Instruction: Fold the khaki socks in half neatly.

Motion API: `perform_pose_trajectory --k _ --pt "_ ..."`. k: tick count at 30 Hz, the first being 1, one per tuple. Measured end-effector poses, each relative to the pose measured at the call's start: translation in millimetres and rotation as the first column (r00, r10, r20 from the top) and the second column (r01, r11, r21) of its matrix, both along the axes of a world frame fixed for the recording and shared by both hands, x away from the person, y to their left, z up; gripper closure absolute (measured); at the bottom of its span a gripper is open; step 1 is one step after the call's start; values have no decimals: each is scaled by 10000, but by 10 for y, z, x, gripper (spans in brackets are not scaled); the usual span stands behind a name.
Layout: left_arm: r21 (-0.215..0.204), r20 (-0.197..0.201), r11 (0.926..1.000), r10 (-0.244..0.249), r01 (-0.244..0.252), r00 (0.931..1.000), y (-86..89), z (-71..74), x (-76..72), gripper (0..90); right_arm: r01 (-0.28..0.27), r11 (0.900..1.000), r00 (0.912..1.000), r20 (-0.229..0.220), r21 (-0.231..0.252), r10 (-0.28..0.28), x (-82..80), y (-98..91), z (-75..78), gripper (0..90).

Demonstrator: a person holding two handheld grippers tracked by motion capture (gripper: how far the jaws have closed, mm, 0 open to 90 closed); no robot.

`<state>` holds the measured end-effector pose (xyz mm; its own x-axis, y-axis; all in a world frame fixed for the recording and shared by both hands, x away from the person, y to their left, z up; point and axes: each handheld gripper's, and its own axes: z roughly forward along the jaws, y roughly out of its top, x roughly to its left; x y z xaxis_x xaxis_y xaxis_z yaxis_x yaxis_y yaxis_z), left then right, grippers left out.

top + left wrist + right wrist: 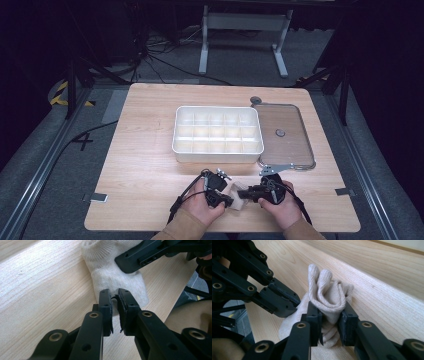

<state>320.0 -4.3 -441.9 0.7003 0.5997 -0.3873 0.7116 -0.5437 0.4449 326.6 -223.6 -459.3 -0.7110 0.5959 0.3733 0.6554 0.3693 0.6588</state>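
The right gripper [328,322] has its jaws pressed in on a bunched fold of a cream sock [327,297], which bulges up between them in the right gripper view. The left gripper [114,308] meets the sock [110,270] from the other side; its jaws stand only a narrow gap apart with the sock's edge between them, and whether the pads are pressing the fabric I cannot tell. From the high view the two grippers, left [227,200] and right [250,192], point toward each other with the sock [239,196] between them, resting on the wooden table [150,165] at its near edge, around the middle. Beyond them, toward the middle of the table, sits a white divided box [217,134]. Just to its right lies its clear lid [282,135], flat on the table.
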Motion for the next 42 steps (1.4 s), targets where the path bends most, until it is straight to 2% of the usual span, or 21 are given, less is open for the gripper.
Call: perform_pose_trajectory --k 1,4,5,9,12,17,19,28,32,42 --pt "8 13 10000 -30 30 10000 10 4 7 762 -35 9999 10000 -19 -99 35 7 2 16 758" --pt "-188 -40 9998 -80 79 10000 49 25 27 725 -56 10000 9999 -159 43 57 13 1 31 764" --pt "-235 -73 9997 -91 89 9999 68 36 33 710 -111 9999 9999 -76 19 111 15 2 37 765" --pt "-367 192 9993 47 -39 9998 180 108 65 683 -290 9996 9996 -50 34 290 17 23 107 768" --pt "-418 388 9990 152 -136 9991 300 166 96 672 -348 9993 9994 -52 108 349 31 9 182 768" --pt "-409 587 9990 211 -188 9980 393 219 124 661 -421 9991 9991 5 102 421 41 -19 250 768" --pt "-511 562 9982 338 -309 9978 421 235 126 657 -401 9992 9992 53 57 400 50 -26 287 768" --pt "-487 697 9964 729 -696 9949 581 295 177 648 -510 9979 9970 568 -399 532 115 -56 524 767" --pt "-502 860 9954 862 -821 9926 650 341 189 647 -411 9980 9963 740 -476 446 153 -93 630 766" --pt "-627 875 9910 1233 -1181 9885 802 387 219 642 -230 9983 9966 782 -528 271 265 -172 823 765"
